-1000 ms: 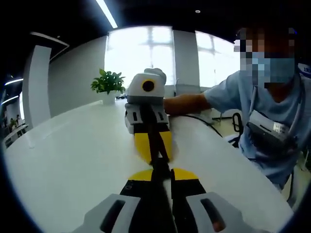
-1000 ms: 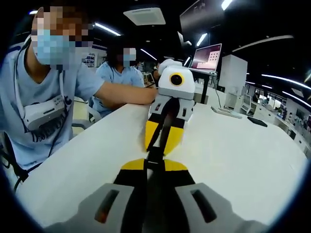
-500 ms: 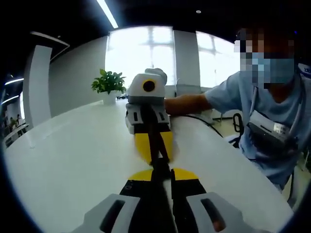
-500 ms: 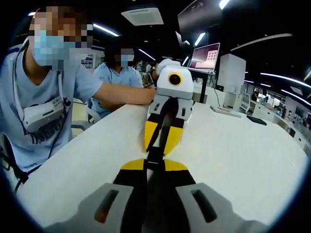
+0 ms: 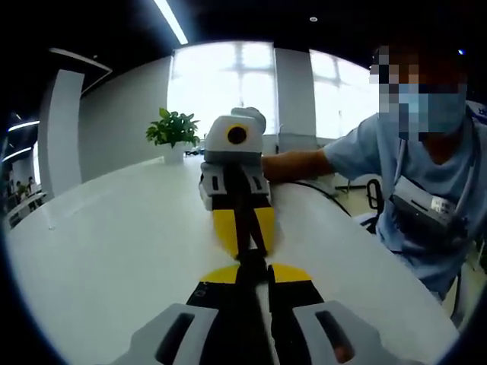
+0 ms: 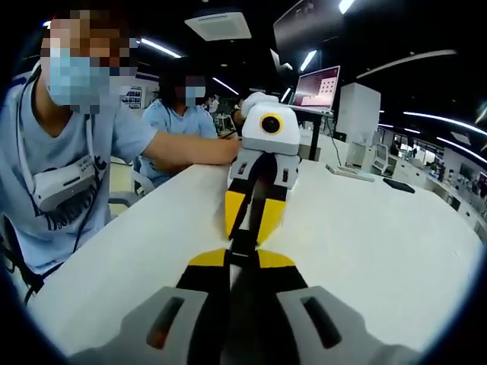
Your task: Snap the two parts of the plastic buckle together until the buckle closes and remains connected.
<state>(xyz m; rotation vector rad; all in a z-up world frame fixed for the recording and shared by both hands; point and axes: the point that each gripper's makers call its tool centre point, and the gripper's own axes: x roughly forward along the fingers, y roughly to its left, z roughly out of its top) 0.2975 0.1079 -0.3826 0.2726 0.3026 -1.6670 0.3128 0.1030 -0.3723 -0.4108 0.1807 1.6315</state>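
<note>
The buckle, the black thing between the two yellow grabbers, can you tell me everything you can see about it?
The buckle is small, black and looks like plastic, with a dark strap running from each end. It hangs just above the white table, pinched between the two hand-held grippers, which face each other tip to tip. The left hand-held gripper grips one end, the right hand-held gripper grips the other. The yellow fingertips hide most of it, so I cannot tell whether its two parts have clicked together.
</note>
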